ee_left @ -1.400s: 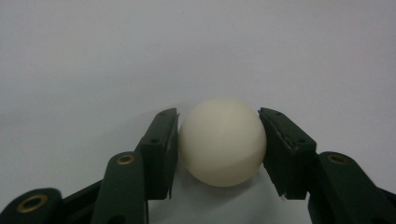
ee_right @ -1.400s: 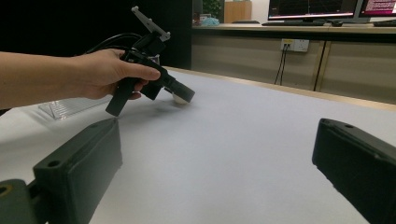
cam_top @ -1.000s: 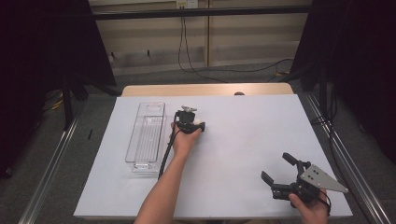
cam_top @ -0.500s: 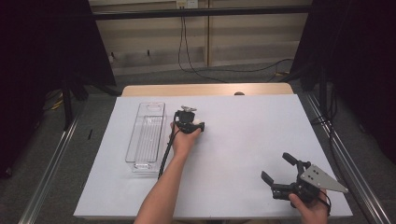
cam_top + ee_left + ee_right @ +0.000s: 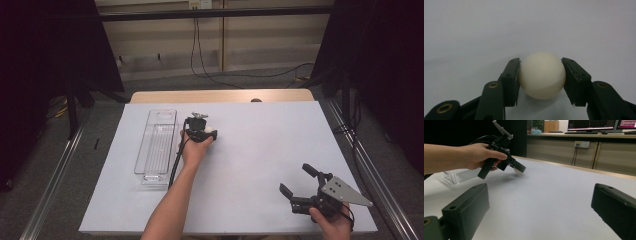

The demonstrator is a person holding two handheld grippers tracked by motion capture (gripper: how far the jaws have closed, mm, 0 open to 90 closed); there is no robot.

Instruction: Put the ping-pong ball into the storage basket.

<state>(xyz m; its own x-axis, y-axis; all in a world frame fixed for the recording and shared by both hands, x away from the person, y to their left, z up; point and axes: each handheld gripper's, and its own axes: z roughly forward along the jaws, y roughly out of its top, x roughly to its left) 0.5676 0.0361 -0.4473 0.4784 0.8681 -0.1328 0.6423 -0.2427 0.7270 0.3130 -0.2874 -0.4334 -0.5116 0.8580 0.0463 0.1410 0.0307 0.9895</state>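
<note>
In the left gripper view, a cream-white ball (image 5: 542, 75) sits at the lower middle of the frame, squarely between the two black fingers (image 5: 511, 82) of the left gripper (image 5: 541, 80). One finger presses against its left side and the other against its right, so the fingers are clenched on the ball, gripping it at about its widest part. The ball's upper half stands clear above the fingertips, and its underside hangs over a soft shadow on the pale worktop (image 5: 529, 27); whether it touches the surface cannot be told.

In the high view, the left gripper (image 5: 207, 133) lies left of centre, in the person's left hand (image 5: 194, 149), with the ball (image 5: 211, 133) showing as a small white spot at its tip. Just to its left lies a clear plastic tray (image 5: 156, 147), long and narrow, apart from the ball.

The right gripper (image 5: 298, 181) is at the lower right of that view, held in the right hand (image 5: 332, 222), well apart from the ball. In the right gripper view its fingers (image 5: 466, 210) stand wide at the lower corners of the frame, released, with bare worktop between them.
</note>
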